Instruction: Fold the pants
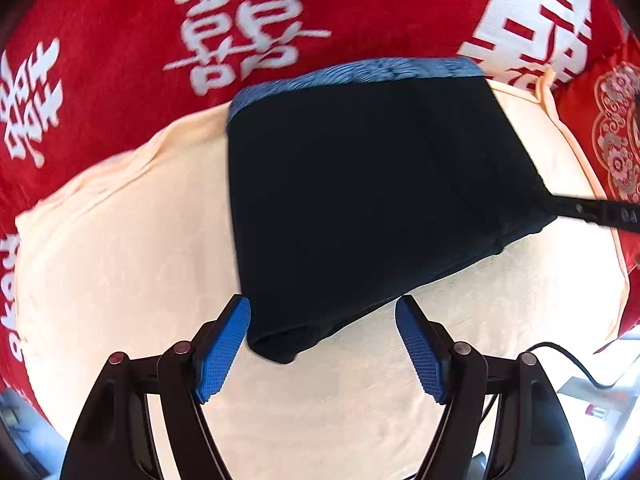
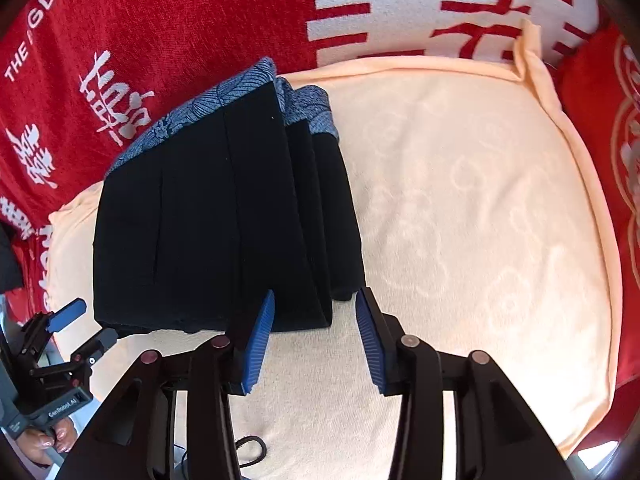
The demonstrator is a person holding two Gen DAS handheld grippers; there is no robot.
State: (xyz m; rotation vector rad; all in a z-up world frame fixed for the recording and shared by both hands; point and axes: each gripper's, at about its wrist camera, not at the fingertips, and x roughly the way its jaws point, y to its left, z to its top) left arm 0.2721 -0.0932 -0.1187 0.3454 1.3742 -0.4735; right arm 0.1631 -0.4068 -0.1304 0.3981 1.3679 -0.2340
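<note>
The black pants (image 1: pixel 368 200) lie folded into a compact stack on a cream cloth (image 1: pixel 120 248), their blue patterned waistband (image 1: pixel 360 74) at the far edge. My left gripper (image 1: pixel 323 308) is open, its fingers astride the stack's near corner. In the right wrist view the pants (image 2: pixel 224 224) show several folded layers, waistband (image 2: pixel 208 100) far. My right gripper (image 2: pixel 315 300) is open with the stack's near right corner between its fingers. The left gripper (image 2: pixel 88 320) shows at the stack's left, and the right gripper's finger (image 1: pixel 600 212) reaches the stack's right side.
A red blanket with white characters (image 1: pixel 120 40) lies under and behind the cream cloth (image 2: pixel 480 220). A red embroidered cushion (image 1: pixel 616 132) sits at the right. A black cable (image 1: pixel 572 360) runs off the cloth's near right edge.
</note>
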